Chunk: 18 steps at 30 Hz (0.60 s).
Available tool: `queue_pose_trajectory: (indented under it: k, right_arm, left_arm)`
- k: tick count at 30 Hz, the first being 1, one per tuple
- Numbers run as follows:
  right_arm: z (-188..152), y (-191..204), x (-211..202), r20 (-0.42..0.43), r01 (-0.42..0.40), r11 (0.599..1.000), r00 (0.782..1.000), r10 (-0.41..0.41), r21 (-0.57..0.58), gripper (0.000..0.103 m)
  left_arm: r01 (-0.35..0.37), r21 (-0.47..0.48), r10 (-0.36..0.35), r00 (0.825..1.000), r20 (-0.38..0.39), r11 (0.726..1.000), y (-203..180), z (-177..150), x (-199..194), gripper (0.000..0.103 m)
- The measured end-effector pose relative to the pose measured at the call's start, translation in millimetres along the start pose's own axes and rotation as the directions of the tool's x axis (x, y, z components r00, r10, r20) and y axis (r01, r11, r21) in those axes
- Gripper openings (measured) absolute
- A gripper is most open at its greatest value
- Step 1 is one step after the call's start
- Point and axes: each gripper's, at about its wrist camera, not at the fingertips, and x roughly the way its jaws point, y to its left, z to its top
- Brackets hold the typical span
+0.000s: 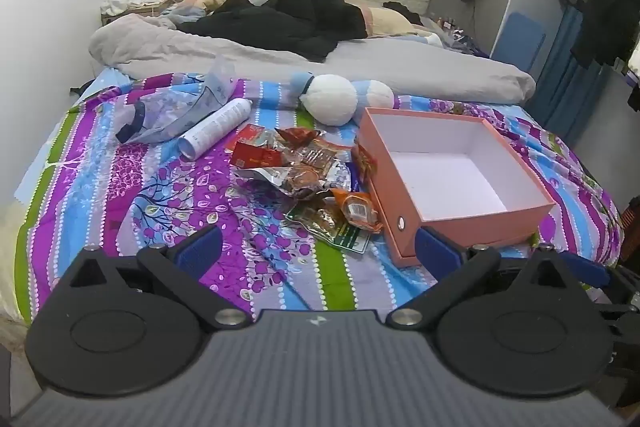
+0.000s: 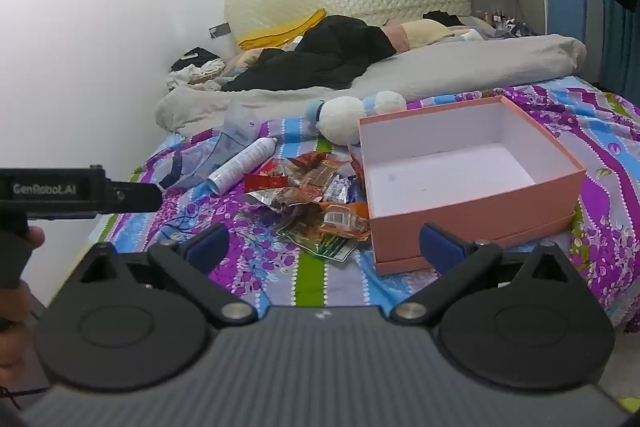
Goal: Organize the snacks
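Bed (image 1: 120, 163) under a purple-striped sheet, carrying an open, empty pink box (image 1: 404, 183). Touching the box's left side, a heap of snack packets (image 1: 304, 167); beyond those, a white spray can (image 1: 216, 127). Nearest, left gripper (image 1: 318, 247) and right gripper (image 2: 324, 243), jaws spread wide, holding nothing.

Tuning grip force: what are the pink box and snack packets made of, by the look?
Pink box: likely rigid paperboard, matte, with straight walls and a white lining. Snack packets: apparently thin plastic or foil film, glossy and crinkled, catching glare; some parts look clear.
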Motion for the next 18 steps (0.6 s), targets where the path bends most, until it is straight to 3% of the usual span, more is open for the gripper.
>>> queue_pose_trajectory:
  k: [18]
  right_arm:
    - [-2.7,2.7,0.9,0.013,0.009,1.0,1.0,-0.008,-0.013,0.103]
  left_arm:
    - [-0.012,0.002,0.012,1.0,0.004,1.0,6.0,-1.5,2.0,0.103]
